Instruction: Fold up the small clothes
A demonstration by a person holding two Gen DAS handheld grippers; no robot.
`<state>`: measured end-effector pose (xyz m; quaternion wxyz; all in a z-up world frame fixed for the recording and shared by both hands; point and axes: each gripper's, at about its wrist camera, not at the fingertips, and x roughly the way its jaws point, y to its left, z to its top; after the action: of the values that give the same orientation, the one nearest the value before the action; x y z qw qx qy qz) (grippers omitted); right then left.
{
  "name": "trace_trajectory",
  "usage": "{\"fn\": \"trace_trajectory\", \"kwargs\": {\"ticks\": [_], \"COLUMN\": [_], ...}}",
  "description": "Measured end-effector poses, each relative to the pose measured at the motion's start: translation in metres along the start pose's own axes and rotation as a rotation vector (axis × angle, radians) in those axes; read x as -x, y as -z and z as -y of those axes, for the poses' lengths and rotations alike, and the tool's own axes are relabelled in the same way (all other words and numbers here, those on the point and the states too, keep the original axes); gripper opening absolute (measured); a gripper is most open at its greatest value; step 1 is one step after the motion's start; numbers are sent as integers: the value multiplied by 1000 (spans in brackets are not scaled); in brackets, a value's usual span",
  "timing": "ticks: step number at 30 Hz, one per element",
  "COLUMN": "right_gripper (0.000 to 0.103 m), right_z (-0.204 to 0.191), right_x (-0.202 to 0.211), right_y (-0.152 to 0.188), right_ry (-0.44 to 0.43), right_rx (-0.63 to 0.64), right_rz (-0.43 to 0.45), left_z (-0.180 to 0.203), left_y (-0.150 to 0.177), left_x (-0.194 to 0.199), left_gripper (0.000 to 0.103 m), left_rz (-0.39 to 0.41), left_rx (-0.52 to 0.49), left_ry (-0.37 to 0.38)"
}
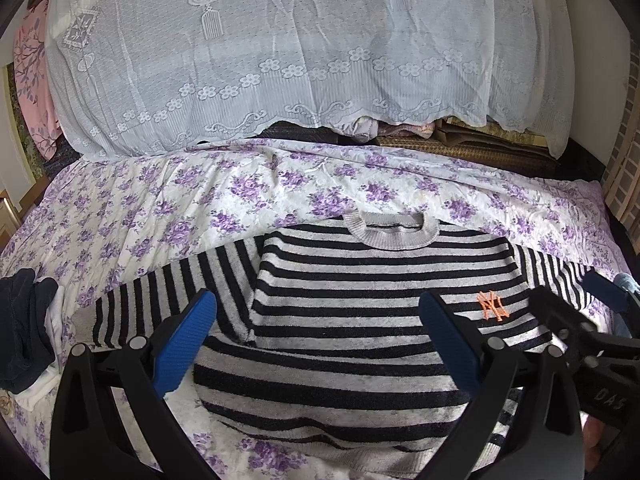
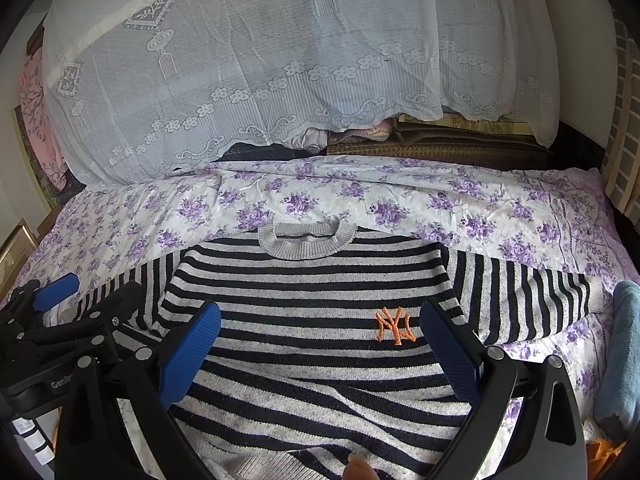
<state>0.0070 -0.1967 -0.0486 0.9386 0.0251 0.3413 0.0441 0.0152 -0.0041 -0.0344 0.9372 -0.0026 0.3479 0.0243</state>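
A small black-and-grey striped sweater (image 1: 360, 300) (image 2: 304, 300) with an orange NY logo (image 1: 493, 307) (image 2: 394, 326) lies face up on the floral bedsheet, collar (image 2: 307, 240) away from me and both sleeves spread sideways. My left gripper (image 1: 320, 344) is open and hovers over the sweater's lower left body, nothing between its blue pads (image 1: 184, 344). My right gripper (image 2: 320, 354) is open too, over the lower right body near the logo. Each gripper shows at the edge of the other's view. The hem is rumpled near the camera.
The white sheet with purple flowers (image 1: 160, 216) covers the bed. A lace-covered pile (image 1: 280, 60) rises behind it. A dark folded garment (image 1: 24, 328) lies at the left, a light blue one (image 2: 624, 352) at the right. A fingertip (image 2: 360, 470) shows at the bottom.
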Motion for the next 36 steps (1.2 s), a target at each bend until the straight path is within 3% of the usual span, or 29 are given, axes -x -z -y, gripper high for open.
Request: {"fn": "trace_trajectory", "kwargs": {"ticks": [5, 8, 12, 14, 15, 17, 20, 21, 23, 26, 27, 28, 29, 31, 33, 36], "right_gripper": [100, 100, 100, 100, 100, 100, 100, 100, 100, 100, 100, 100, 100, 100, 100, 100], "right_z": [14, 38, 78, 93, 97, 105, 121, 128, 139, 150, 152, 150, 144, 134, 128, 129], "right_x": [7, 14, 10, 9, 4, 9, 17, 21, 3, 6, 7, 8, 8, 9, 9, 11], "right_y": [15, 50, 99, 123, 135, 150, 166, 165, 177, 181, 184, 184, 184, 181, 179, 179], "right_ry": [-86, -176, -241, -290, -311, -334, -385, -388, -419, -449, -453, -446, -427, -392, -375, -436], "right_rx": [-69, -112, -271, -304, -295, -311, -364, -402, -508, -576, -590, -579, -541, -468, -423, -446], "right_rz": [-31, -28, -228, -272, -210, -211, -244, -294, -336, -242, -192, -167, -168, -194, -204, -233], "left_z": [-33, -66, -102, -109, -111, -110, -93, -86, -74, -67, -65, -60, -56, -50, -47, -50], "left_y": [15, 38, 87, 103, 109, 115, 117, 117, 116, 110, 109, 108, 106, 108, 112, 112], "left_x": [0, -6, -29, -36, -37, -38, -42, -46, -58, -69, -71, -73, -78, -81, -78, -63], "left_gripper": [99, 99, 99, 99, 99, 99, 99, 99, 99, 98, 90, 73, 65, 39, 25, 20], "left_rz": [-53, -93, -176, -191, -192, -184, -169, -171, -180, -182, -184, -191, -204, -231, -237, -227], "left_rx": [73, 128, 139, 136, 134, 120, 32, 2, -44, -60, -66, -81, -93, -108, -120, -99], "left_ry": [-6, -18, 15, 52, 79, 141, 202, 212, 220, 244, 260, 288, 311, 351, 379, 436]}}
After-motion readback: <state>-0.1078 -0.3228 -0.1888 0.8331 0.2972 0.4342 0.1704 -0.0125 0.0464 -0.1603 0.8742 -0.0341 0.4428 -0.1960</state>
